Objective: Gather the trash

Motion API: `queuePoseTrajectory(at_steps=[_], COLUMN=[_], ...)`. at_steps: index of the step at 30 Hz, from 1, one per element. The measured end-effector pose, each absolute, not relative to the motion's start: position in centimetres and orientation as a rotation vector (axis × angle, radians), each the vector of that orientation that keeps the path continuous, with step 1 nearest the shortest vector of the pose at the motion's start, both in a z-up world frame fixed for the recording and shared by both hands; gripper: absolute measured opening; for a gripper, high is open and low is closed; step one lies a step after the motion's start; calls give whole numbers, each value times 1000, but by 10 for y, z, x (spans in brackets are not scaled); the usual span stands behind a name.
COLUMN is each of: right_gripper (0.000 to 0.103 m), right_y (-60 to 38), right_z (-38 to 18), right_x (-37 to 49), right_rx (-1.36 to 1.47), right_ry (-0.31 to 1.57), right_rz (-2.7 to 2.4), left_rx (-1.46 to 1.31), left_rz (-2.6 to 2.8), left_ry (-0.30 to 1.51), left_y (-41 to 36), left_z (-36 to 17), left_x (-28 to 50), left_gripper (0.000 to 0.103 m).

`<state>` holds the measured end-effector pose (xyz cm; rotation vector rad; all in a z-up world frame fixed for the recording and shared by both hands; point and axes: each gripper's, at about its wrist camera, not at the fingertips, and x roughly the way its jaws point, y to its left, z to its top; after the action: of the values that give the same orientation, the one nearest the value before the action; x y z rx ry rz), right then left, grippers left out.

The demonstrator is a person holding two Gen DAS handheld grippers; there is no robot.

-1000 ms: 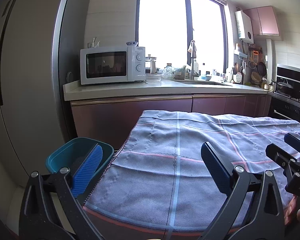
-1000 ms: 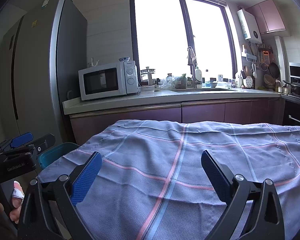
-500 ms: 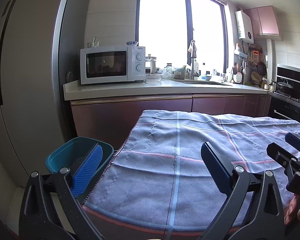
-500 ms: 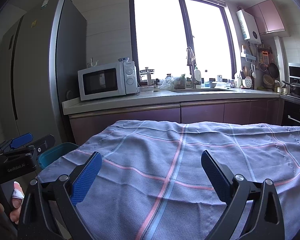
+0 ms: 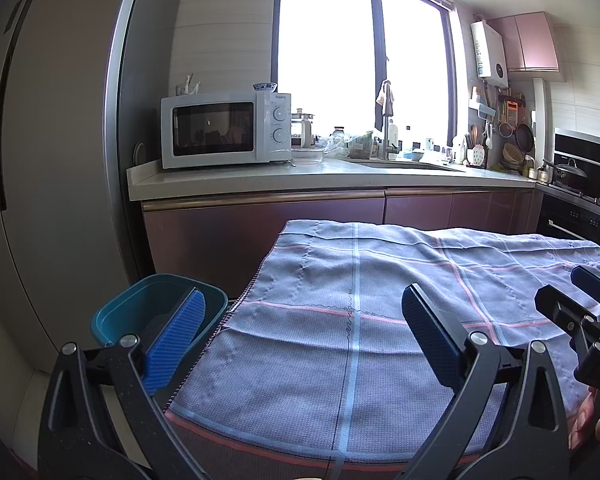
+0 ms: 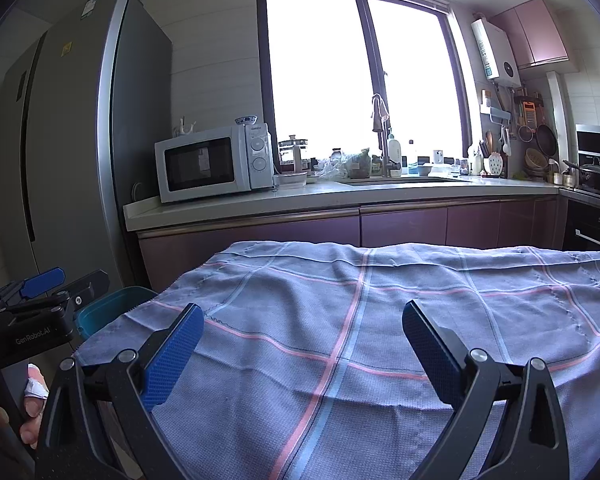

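- Two hand-held grippers held level over the cloth [image 5: 352, 332], side by side: left hand-held gripper [image 5: 300, 340] near the cloth's left edge, right hand-held gripper [image 6: 304, 344] over its middle.
- Both spread wide and empty, nothing between the pads; probably kept released so either could close on a piece at once.
- No trash visible anywhere on the cloth in either view; whereabouts of the task's thing not possible to tell, perhaps already dropped in the bin or lying outside the frames.
- Teal bin [image 5: 148, 312] set low, just beside the worktop's left edge and close under the left hand-held gripper's left finger; likely parked there so a short sideways carry would end over its mouth.
- Bin's inside dark and partly hidden behind the blue pad; contents unreadable.
- Cloth spread flat over the worktop, presumably to give an even surface for picking.
- Microwave [image 5: 224, 132] and sink clutter well apart on the far counter, untouched and seemingly no part of the job.
- Judged either not begun or finished; no step in hand.
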<state>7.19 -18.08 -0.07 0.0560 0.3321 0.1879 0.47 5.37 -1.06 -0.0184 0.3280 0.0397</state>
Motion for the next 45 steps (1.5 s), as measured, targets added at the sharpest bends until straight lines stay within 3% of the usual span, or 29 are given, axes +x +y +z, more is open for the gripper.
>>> queuePoseTrajectory(at_steps=[45], right_gripper=[96], right_y=[-184], right_z=[0], right_x=[75], right_rx=[56], right_ry=[328], right_rz=[182], left_rx=[-18], left_rz=[38], left_ry=[326], left_y=[52], left_z=[-10], left_x=[5], left_gripper=[97])
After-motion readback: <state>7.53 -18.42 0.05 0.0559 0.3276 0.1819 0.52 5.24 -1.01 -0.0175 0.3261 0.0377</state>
